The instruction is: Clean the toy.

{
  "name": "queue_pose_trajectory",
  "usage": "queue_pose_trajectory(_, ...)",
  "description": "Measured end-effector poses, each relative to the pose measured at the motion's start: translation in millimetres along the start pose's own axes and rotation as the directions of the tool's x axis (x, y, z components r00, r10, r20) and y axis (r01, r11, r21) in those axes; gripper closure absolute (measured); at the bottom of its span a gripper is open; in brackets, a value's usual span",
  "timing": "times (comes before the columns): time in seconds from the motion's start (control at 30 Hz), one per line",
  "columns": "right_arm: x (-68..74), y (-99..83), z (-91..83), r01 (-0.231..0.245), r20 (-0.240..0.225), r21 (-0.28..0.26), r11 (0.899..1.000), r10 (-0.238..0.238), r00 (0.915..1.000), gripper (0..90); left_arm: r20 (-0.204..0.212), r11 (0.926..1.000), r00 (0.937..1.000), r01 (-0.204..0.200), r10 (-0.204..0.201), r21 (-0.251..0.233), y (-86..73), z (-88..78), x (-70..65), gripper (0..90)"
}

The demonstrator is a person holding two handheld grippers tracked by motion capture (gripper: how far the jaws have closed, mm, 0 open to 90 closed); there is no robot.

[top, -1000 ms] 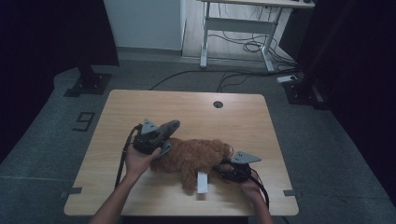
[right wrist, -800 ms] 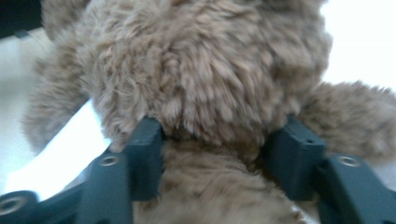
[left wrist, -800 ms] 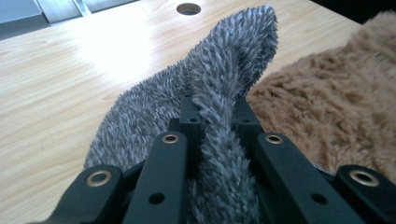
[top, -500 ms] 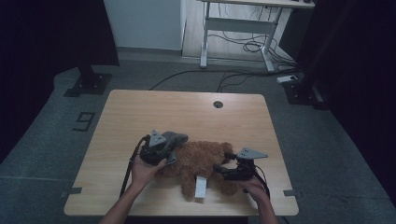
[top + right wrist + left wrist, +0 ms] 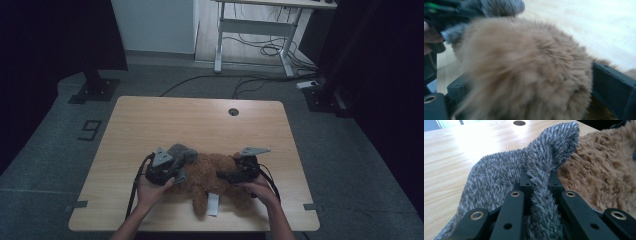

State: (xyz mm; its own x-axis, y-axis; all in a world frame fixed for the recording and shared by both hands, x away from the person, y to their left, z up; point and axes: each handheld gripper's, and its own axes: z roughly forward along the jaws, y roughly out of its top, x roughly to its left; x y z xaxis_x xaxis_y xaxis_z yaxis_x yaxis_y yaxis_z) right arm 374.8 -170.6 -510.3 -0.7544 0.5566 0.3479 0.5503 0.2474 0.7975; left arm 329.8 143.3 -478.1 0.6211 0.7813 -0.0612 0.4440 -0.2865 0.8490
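A brown plush toy [image 5: 207,172] lies near the table's front edge, with a white tag [image 5: 213,203] at its near side. My left gripper [image 5: 180,174] is at the toy's left side, shut on a grey furry cloth [image 5: 181,151]. In the left gripper view the cloth [image 5: 499,177] is pinched between the black fingers [image 5: 511,205], and brown fur [image 5: 604,175] lies to the right. My right gripper [image 5: 223,176] points left over the toy. Its jaws have just been opening and stand wide, with the blurred brown plush [image 5: 524,62] between them.
The wooden table [image 5: 190,125] has a round cable hole [image 5: 233,111] near its far edge. Behind it stand a white desk frame [image 5: 250,30] with cables on the floor and a dark stand base [image 5: 95,87]. The left gripper and hand [image 5: 434,27] show far left in the right gripper view.
The left hand came down and toward the person with the grey cloth, against the toy. The right gripper shifted up and left onto the toy, and its jaws spread apart.
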Motion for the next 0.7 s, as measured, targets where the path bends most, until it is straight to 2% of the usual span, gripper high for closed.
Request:
queue_pose_trajectory(0.03,-2.7,-2.5,2.3,-0.015,-0.046,0.011,1.000,0.016,0.9988,15.9,0.005,1.0000,1.0000,0.006,-0.006,-0.005,-1.2,-0.7,0.4,79.5)
queue_pose_trajectory(0.07,-4.6,-4.9,2.3,-0.030,-0.071,0.009,1.000,0.031,0.9970,20.0,0.011,0.9999,0.9999,0.011,-0.010,-0.008,-2.0,-1.4,0.9,79.5)
queue_pose_trajectory(0.17,-6.7,-10.6,-2.1,-0.015,-0.100,-0.007,1.000,0.014,0.9949,34.2,0.022,0.9997,0.9997,0.015,-0.014,-0.018,-3.7,-2.9,-0.2,79.3)
queue_pose_trajectory(0.33,0.6,-13.1,-5.5,0.023,-0.068,-0.029,0.999,-0.025,0.9973,48.4,0.013,0.9994,0.9999,0.010,-0.010,-0.032,-2.8,-3.7,-2.3,79.2)
queue_pose_trajectory(0.5,7.2,-12.4,-8.0,0.047,-0.039,-0.057,0.997,-0.049,0.9980,53.6,0.013,0.9974,0.9995,0.029,-0.028,-0.066,-1.3,-6.5,-0.7,79.2)
queue_pose_trajectory(0.57,9.8,-11.3,-10.9,0.081,-0.036,-0.092,0.992,-0.085,0.9957,55.0,0.010,0.9964,0.9995,0.030,-0.029,-0.079,2.5,-8.0,1.0,79.1)
queue_pose_trajectory(0.63,9.8,-9.5,-13.1,0.083,-0.024,-0.127,0.988,-0.086,0.9960,56.2,-0.001,0.9959,0.9997,0.023,-0.023,-0.088,9.1,-8.5,1.9,79.0)
queue_pose_trajectory(0.7,12.9,-5.6,-13.8,0.139,0.034,-0.165,0.977,-0.135,0.9903,56.7,-0.012,0.9959,0.9998,0.017,-0.018,-0.088,16.9,-6.9,4.3,79.0)
